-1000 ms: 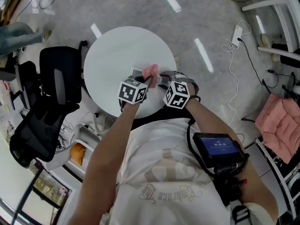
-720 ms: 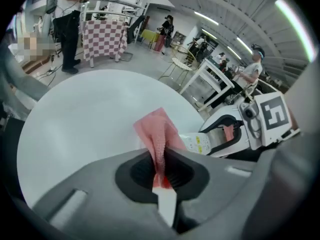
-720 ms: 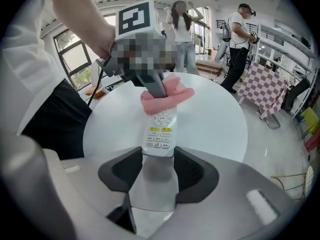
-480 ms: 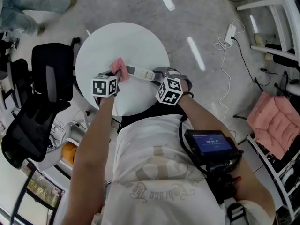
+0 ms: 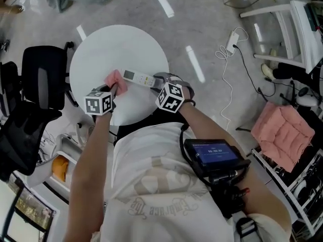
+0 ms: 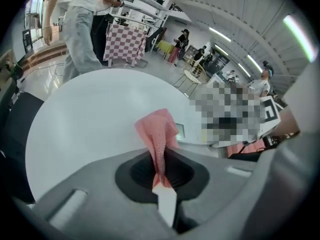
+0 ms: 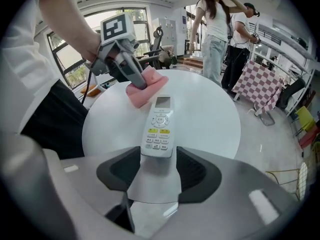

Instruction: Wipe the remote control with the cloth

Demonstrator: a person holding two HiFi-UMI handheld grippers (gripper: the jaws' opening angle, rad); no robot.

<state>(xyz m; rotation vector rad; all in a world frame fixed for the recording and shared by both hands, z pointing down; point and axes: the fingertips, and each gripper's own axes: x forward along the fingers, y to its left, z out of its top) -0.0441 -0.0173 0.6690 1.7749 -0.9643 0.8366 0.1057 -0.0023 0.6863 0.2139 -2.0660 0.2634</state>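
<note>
Pink cloth point(image 6: 157, 129) pinched by left gripper point(image 6: 161, 166); remote control point(image 7: 159, 129) between right gripper's point(image 7: 158, 164) just-opened jaws.

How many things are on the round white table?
2: the remote near the table's near edge, and the cloth at the remote's left end in the head view. The near edge is partly covered.

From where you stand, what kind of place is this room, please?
Probably an open office or lab workspace: black office chairs beside a round white table, a power strip lying on the polished floor, and white metal shelving.
</note>
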